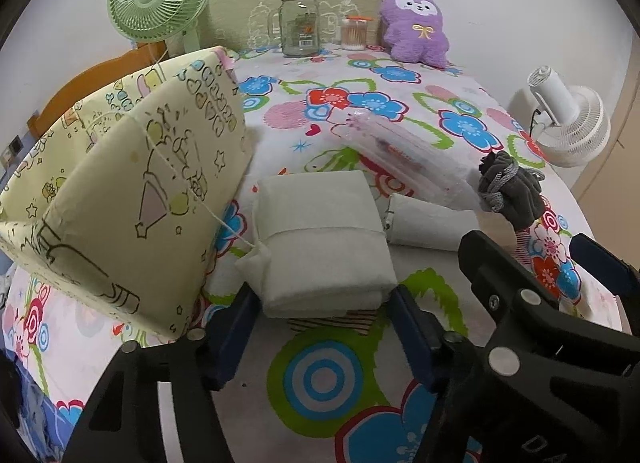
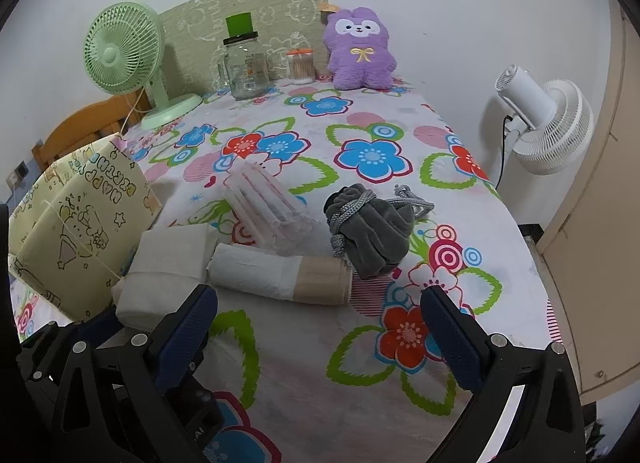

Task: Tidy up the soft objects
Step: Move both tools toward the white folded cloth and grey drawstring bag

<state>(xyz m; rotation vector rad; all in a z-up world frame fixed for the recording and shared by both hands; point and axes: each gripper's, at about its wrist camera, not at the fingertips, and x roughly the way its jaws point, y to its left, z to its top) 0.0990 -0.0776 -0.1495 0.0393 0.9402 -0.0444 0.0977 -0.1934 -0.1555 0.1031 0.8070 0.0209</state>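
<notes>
Left wrist view: my left gripper (image 1: 326,305) brackets the folded white cloth bundle (image 1: 320,239) near the table's front edge.
Its pads seem to touch the bundle's sides, though I can't be sure they press. My right gripper (image 2: 316,305) stands wide, empty; the yellow bag (image 1: 132,199) sits left.

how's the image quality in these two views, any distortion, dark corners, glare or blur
Left wrist view: strong fisheye bend, black vignette in the corners, even soft light, the yellow gift bag looms large at the left, and the white tissue pack stays sharp. Right wrist view: same curved edges and dark corners, no harsh glare, the clear plastic pack looks hazy, the purple plush is crisp.
</notes>
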